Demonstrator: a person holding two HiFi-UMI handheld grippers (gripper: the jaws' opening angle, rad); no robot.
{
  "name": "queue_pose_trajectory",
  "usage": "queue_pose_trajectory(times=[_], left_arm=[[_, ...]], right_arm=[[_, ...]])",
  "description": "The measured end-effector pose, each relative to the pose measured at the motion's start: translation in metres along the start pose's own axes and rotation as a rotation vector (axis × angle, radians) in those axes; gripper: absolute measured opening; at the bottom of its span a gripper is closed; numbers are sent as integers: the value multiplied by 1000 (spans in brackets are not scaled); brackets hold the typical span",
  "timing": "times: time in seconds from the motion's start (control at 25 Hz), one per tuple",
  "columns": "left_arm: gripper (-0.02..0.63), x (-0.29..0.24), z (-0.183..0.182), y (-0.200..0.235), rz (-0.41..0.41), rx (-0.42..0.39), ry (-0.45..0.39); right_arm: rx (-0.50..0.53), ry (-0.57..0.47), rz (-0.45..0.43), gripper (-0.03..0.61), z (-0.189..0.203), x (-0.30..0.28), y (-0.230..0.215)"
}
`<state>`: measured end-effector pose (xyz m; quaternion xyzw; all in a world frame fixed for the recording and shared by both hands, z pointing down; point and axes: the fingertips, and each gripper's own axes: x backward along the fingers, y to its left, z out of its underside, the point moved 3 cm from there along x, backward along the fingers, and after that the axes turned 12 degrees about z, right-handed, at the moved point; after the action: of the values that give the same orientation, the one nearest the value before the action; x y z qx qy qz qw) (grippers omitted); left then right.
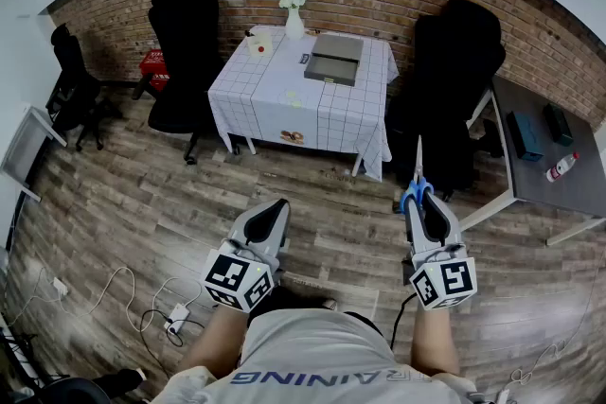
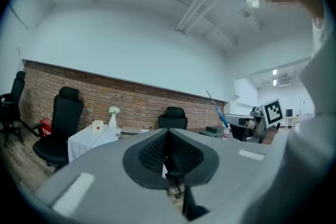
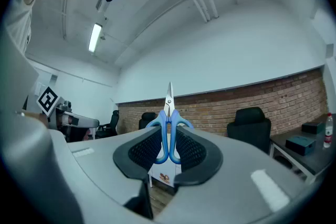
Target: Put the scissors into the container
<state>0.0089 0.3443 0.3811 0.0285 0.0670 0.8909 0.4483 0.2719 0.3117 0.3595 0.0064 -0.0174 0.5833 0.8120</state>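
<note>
My right gripper [image 3: 168, 134] pinches the scissors [image 3: 168, 113] by their blue handles in its jaws, with the blades pointing straight up at frame centre. The left gripper [image 2: 168, 136] has its jaws pressed together. The shirt [image 1: 312, 345] print reads mirrored "AINING".

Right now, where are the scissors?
The scissors are clamped by their blue handles in the right gripper, at the head view's lower right. Their blades point forward above the wooden floor, well short of the cloth-covered table.
</note>
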Motion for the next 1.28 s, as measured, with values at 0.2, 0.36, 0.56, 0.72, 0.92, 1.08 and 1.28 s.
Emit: queue_pose_trajectory(times=[0.2, 0.36, 0.56, 0.72, 0.92, 1.08, 1.28], left_arm=[[-2, 2, 1, -2, -2, 2, 7], [-2, 1, 3, -2, 0, 8, 16], [-2, 0, 4, -2, -1, 8, 17], [-2, -2, 7, 4, 1, 18, 29], [-2, -6, 11, 18, 5, 24, 41], [-2, -12, 9, 38, 15, 39, 46], [-2, -25, 5, 69, 46, 43, 56]], right_arm=[[-20, 2, 6, 104, 6, 3, -3], [-11, 18, 1, 104, 6, 1, -2], [-9, 19, -1, 104, 10, -1, -2], [-22, 25, 8, 104, 15, -6, -3], [-55, 29, 15, 104, 20, -16, -2], [-52, 36, 22, 104, 22, -31, 5], [-61, 55, 49, 104, 25, -59, 13]])
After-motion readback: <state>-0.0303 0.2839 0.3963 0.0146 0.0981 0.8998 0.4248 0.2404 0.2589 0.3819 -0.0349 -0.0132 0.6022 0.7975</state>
